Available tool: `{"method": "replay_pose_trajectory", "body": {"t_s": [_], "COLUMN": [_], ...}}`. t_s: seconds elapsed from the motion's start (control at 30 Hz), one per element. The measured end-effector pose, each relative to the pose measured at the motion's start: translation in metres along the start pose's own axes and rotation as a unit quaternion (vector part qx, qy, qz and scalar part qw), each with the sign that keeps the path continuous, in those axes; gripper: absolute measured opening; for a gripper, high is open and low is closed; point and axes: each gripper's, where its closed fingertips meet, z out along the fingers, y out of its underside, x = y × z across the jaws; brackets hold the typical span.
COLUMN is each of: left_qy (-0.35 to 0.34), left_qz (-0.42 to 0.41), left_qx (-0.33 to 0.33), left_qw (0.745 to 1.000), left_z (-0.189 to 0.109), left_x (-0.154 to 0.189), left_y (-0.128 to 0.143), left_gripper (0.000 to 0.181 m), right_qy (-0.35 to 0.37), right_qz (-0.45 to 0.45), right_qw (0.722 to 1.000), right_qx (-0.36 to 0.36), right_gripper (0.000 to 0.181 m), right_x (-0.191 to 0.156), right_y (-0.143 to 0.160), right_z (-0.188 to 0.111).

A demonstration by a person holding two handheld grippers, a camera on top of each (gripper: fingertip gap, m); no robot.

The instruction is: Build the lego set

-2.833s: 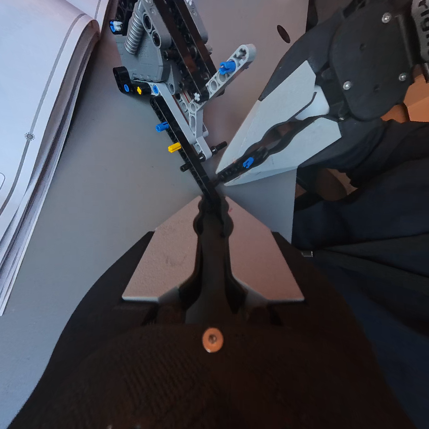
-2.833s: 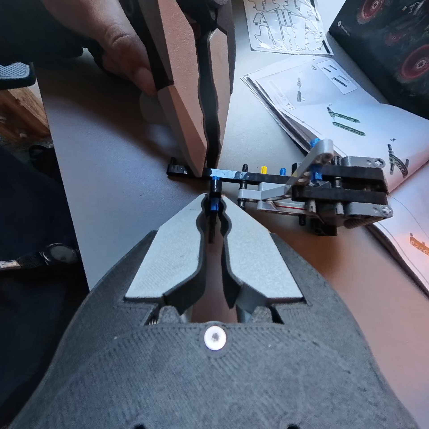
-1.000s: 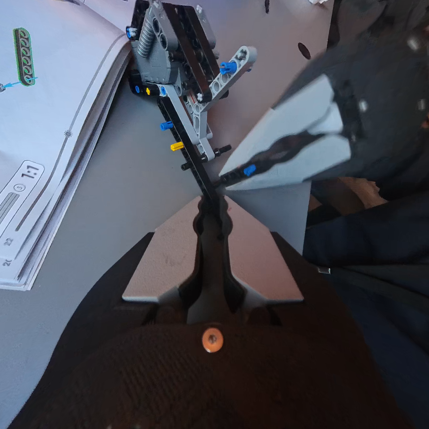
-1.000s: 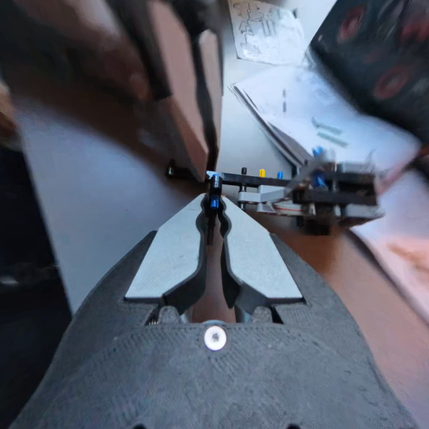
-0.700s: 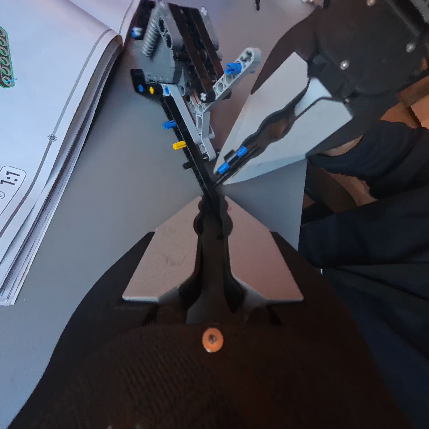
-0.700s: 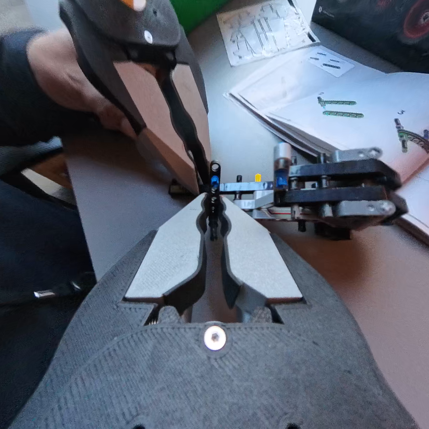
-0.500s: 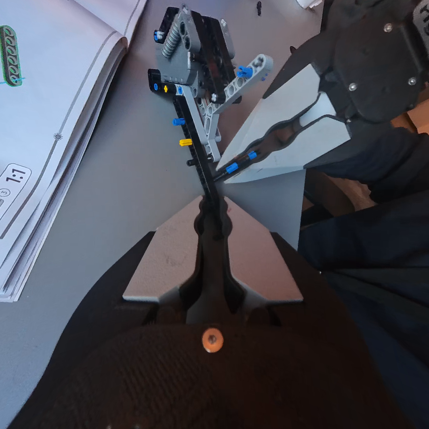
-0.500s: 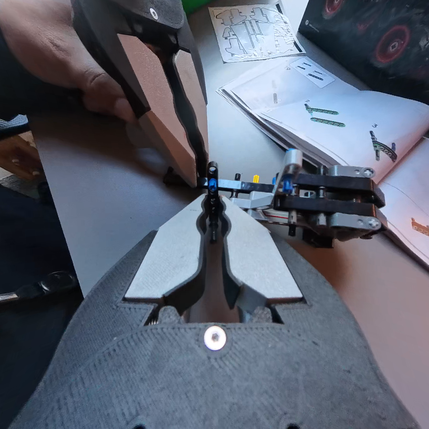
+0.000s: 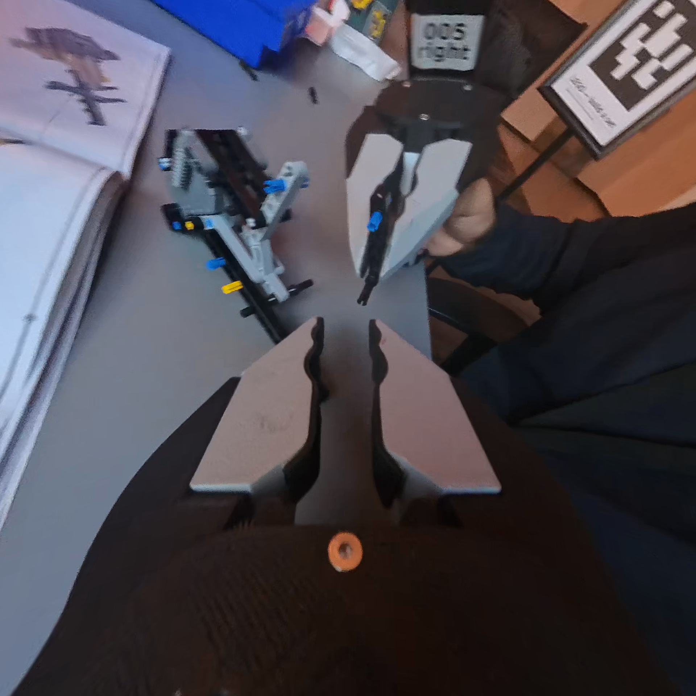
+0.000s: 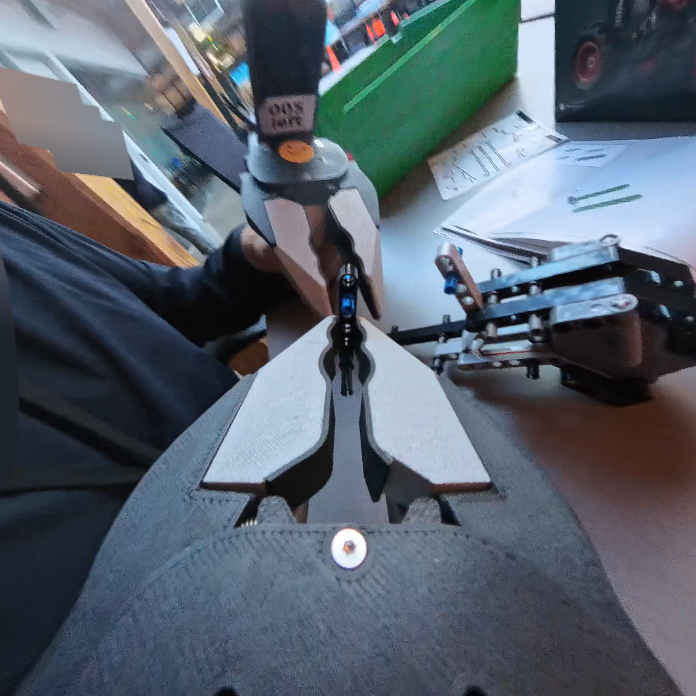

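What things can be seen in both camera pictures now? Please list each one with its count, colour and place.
lego assembly: one, black and grey, on the table
black beam: one, with blue pin, in right gripper
table: one, grey
instruction booklet: one, white, open beside the assembly
sheet: one, white, beyond the booklet
green box: one, far side
dark box: one, far right
blue box: one, far end
left hand-held gripper: open, empty
right hand-held gripper: shut on the beam

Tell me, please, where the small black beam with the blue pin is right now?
The small black beam with the blue pin is clamped in the right gripper, held above the grey table, right of the grey-and-black lego assembly in the left wrist view.
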Motion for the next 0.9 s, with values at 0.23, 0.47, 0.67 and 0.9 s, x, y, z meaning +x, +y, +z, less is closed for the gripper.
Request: {"method": "replay_pose_trajectory", "body": {"t_s": [0.23,0.47,0.67,0.9], "left_qy": [0.065,0.068,0.048,0.055], "left_qz": [0.014,0.023,0.051,0.051], "left_qx": [0.004,0.0,-0.031,-0.027], "left_qw": [0.998,0.997,0.997,0.997], "left_z": [0.008,0.007,0.012,0.011], "left_x": [0.023,0.026,0.023,0.025], "left_y": [-0.007,-0.005,0.005,0.005], "left_gripper": [0.01,0.003,0.002,0.002], "right_qy": [-0.019,-0.029,0.031,0.055], "right_qz": [-0.016,-0.039,-0.164,-0.221], "right_qw": [1.0,0.999,0.981,0.963], "right_qx": [0.003,-0.008,-0.1,-0.143], "right_gripper": [0.004,0.004,0.006,0.005], "right_x": [-0.01,-0.014,-0.011,-0.009], "right_y": [0.0,0.002,0.019,0.025], "right_z": [0.004,0.005,0.005,0.005]}}
